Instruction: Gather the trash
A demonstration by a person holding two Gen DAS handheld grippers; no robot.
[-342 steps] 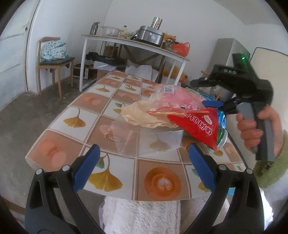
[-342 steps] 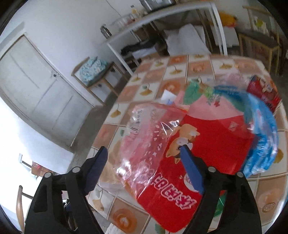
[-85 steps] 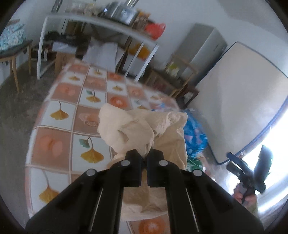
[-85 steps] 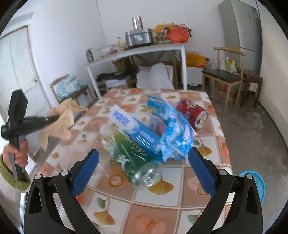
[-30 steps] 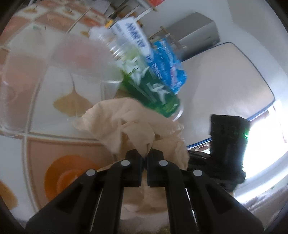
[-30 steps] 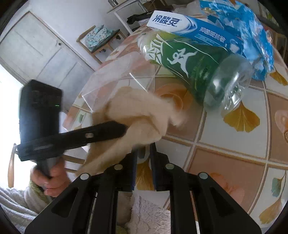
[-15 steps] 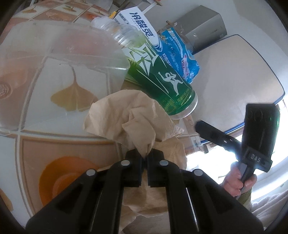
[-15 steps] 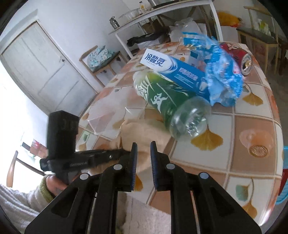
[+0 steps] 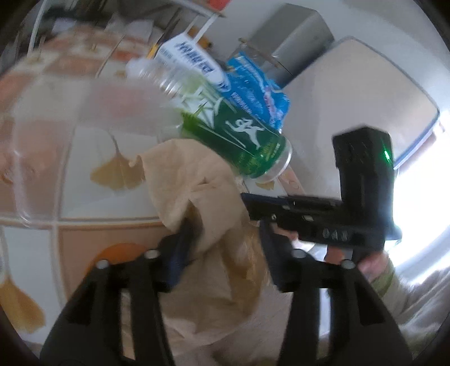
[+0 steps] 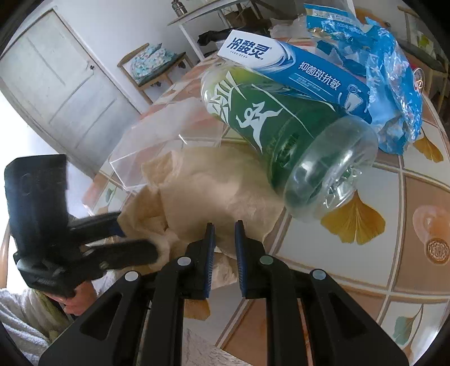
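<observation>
A crumpled tan paper (image 9: 197, 180) lies at the near edge of the tiled table (image 10: 407, 197), against a clear bottle with a green label (image 10: 281, 126) on its side. My left gripper (image 9: 225, 247) is opening, its pads coming off the paper, which still hangs between them. My right gripper (image 10: 225, 236) is shut to a narrow slit with its tips over the paper's (image 10: 219, 191) edge; whether any paper is pinched is not visible. The right gripper (image 9: 249, 202) reaches in from the right. A white and blue toothpaste box (image 10: 295, 67) and a blue wrapper (image 10: 393, 70) lie on the bottle.
A clear plastic box (image 10: 163, 135) lies left of the bottle. Beyond the table are a chair with a cushion (image 10: 149, 62), a white side table (image 10: 202, 17) and a white door (image 10: 62, 78). A grey fridge (image 9: 295, 36) and a pale board (image 9: 365, 98) stand on the right.
The left jaws, shut on the tan paper before, have parted. The right gripper has come in close, down to the paper by the bottle's base.
</observation>
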